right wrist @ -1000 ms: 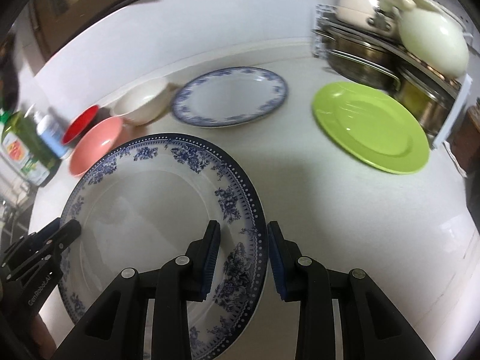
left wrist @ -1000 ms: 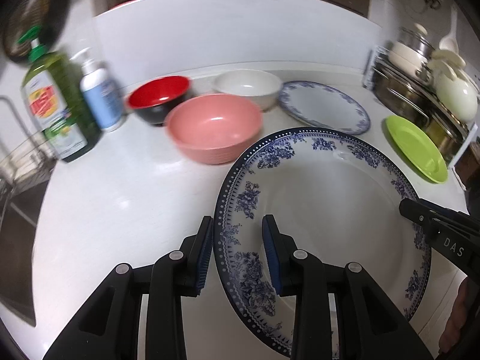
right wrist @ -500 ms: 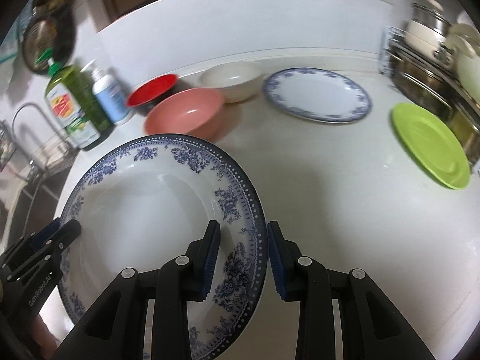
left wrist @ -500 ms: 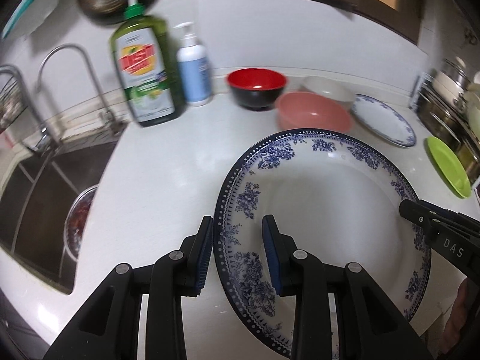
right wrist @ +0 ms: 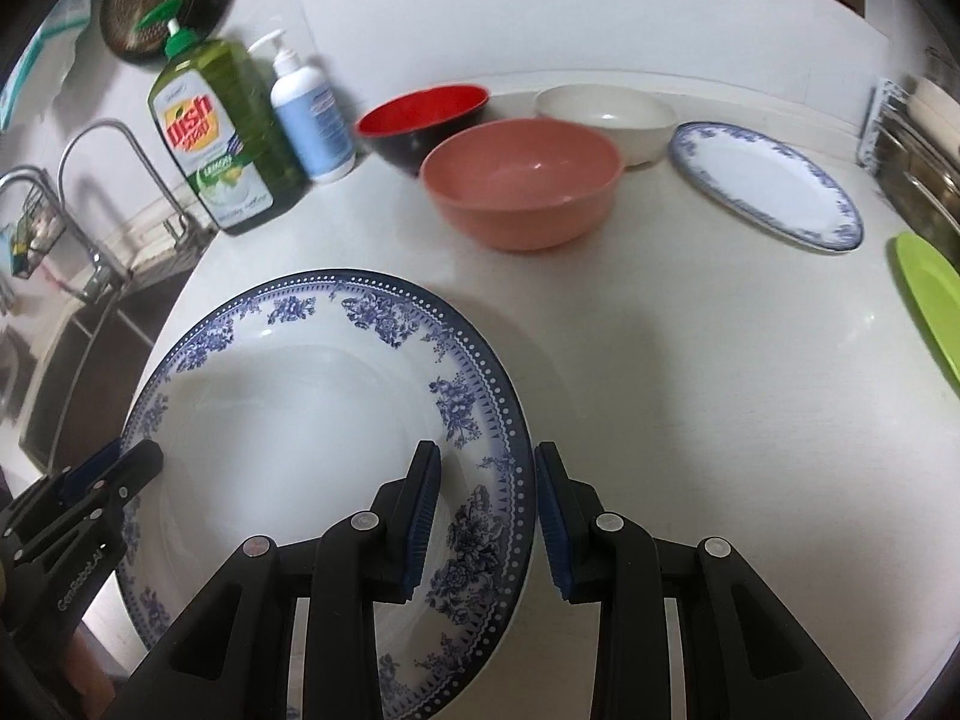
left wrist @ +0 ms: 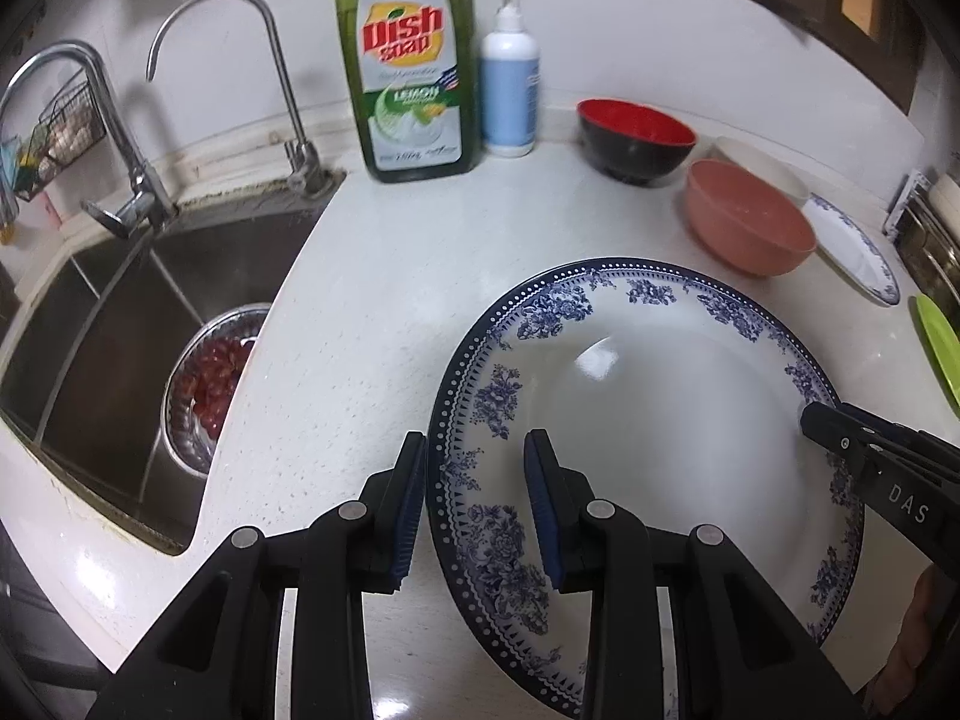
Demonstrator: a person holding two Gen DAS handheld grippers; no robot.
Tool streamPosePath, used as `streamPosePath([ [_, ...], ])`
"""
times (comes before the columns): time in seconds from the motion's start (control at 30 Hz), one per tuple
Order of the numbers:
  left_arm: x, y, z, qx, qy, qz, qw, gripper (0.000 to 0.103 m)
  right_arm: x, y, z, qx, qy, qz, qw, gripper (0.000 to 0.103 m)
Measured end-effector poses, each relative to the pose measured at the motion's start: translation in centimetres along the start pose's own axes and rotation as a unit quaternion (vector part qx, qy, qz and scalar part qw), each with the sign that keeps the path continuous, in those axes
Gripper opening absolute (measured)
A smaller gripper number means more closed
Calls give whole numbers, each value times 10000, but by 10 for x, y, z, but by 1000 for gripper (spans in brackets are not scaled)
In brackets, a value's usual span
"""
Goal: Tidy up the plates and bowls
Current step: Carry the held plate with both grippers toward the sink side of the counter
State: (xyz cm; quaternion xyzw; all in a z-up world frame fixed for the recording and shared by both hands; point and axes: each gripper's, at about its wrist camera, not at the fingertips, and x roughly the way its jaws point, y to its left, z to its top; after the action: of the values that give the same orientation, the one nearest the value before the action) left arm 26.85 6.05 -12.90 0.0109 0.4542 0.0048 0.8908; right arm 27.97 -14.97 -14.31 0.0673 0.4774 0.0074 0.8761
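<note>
A large blue-and-white floral plate [left wrist: 660,396] [right wrist: 288,420] is held above the counter between both grippers. My left gripper [left wrist: 477,504] is shut on its left rim. My right gripper [right wrist: 489,522] is shut on its right rim. A pink bowl [right wrist: 522,180] [left wrist: 750,222], a red-and-black bowl [right wrist: 426,117] [left wrist: 636,138] and a white bowl [right wrist: 606,114] stand at the back. A smaller blue-rimmed plate [right wrist: 768,180] [left wrist: 852,246] and a green plate [right wrist: 930,300] [left wrist: 939,348] lie on the right.
A green dish soap bottle [left wrist: 408,66] and a pump bottle [left wrist: 510,84] stand by the wall. The sink [left wrist: 120,324] with two taps is on the left and holds a metal bowl of red fruit [left wrist: 210,378]. A pot rack [right wrist: 918,150] stands far right.
Both grippers have swung left with the large plate. The sink, taps and soap bottles have come into view and the bowls and other plates have shifted right.
</note>
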Motion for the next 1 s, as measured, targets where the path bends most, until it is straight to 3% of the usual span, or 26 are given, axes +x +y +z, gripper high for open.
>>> streamPosePath([
  [1.0,29,8,-16,-78,572,-44,9983,34,27,10,-11,-52,394,-57,9992,34],
])
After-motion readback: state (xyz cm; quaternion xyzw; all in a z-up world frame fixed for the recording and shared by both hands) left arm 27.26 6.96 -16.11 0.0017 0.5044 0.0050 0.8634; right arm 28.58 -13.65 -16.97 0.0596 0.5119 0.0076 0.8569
